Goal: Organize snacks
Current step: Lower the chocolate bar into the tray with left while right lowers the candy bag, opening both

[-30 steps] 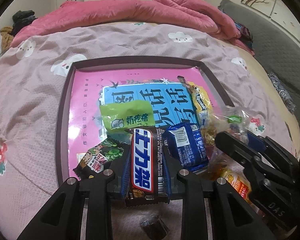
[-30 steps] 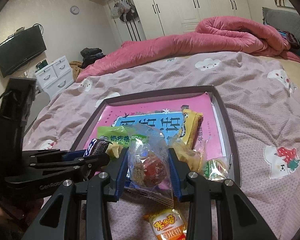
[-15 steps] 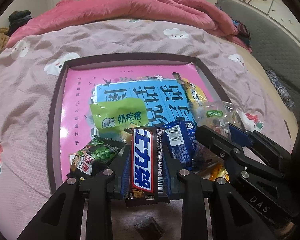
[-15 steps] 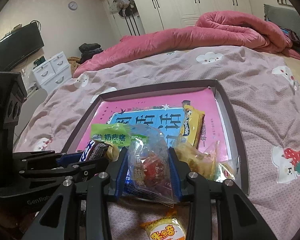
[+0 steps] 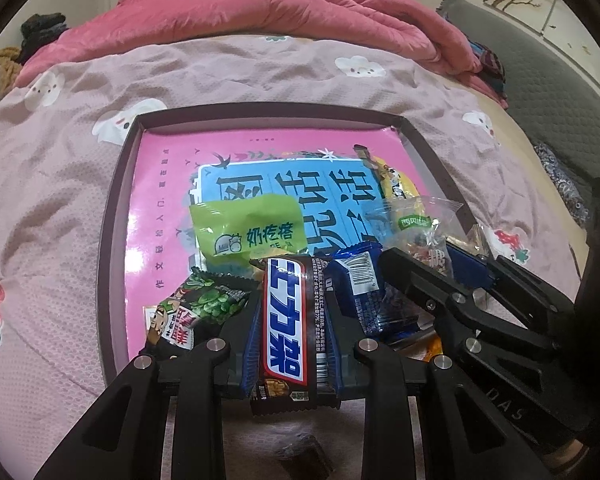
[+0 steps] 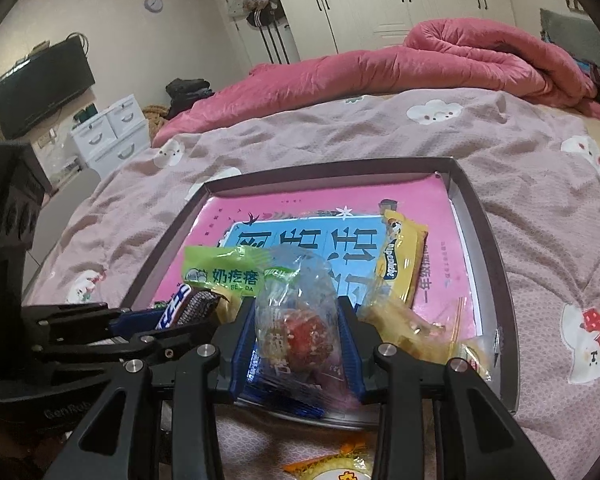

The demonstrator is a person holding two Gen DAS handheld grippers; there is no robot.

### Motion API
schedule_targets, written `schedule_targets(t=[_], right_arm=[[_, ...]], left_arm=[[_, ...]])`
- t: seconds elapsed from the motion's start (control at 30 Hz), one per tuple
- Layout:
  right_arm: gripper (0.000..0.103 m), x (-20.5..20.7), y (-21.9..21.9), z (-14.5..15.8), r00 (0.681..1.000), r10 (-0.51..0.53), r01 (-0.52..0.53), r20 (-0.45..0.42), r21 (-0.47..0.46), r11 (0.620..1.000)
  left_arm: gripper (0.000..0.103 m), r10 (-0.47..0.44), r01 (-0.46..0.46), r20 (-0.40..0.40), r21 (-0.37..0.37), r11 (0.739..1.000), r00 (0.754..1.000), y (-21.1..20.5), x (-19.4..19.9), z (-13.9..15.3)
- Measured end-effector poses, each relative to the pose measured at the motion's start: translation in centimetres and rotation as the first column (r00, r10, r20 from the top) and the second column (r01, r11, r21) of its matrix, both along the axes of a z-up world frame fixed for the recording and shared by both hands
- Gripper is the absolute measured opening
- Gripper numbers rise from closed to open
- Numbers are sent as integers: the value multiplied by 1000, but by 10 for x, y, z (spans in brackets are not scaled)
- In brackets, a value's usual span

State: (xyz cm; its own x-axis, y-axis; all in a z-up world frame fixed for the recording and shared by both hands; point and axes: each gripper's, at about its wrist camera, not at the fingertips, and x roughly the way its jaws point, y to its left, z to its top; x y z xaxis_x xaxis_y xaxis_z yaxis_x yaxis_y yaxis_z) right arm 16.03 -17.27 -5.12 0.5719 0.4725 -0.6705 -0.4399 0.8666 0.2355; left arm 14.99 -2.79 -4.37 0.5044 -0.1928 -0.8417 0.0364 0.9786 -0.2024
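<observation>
My left gripper (image 5: 290, 320) is shut on a brown chocolate bar (image 5: 286, 328) with a blue and white label, held over the near edge of a dark tray (image 5: 112, 216). The right gripper (image 6: 298, 332) is shut on a clear bag with a red candy (image 6: 300, 324), also over the tray's near edge. Inside the tray, on a pink and blue book (image 5: 160, 208), lie a green packet (image 5: 252, 230), a dark green-pea packet (image 5: 192, 312), a blue packet (image 5: 362, 288) and a yellow packet (image 6: 400, 256). Each gripper appears in the other's view, the right gripper (image 5: 432, 268) and the left gripper (image 6: 172, 316).
The tray rests on a pink patterned bedsheet (image 5: 48, 208) with a rolled red quilt (image 5: 260, 12) behind. A yellow-orange snack pack (image 6: 332, 466) and a small dark piece (image 5: 304, 456) lie on the sheet in front of the tray. Clear crinkled bags (image 6: 420, 328) sit at the tray's near right.
Both grippers keep their hold. The right gripper with the clear bag has shifted slightly toward the tray; the left view is almost the same.
</observation>
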Motion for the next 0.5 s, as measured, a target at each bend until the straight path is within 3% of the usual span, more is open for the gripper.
schedule_targets(t=[0.5], right_arm=[[40, -2, -1, 1, 1000, -11, 11, 8, -13, 1000]], left_arm=[[29, -4, 4, -6, -12, 1000, 1000, 3, 1, -1]])
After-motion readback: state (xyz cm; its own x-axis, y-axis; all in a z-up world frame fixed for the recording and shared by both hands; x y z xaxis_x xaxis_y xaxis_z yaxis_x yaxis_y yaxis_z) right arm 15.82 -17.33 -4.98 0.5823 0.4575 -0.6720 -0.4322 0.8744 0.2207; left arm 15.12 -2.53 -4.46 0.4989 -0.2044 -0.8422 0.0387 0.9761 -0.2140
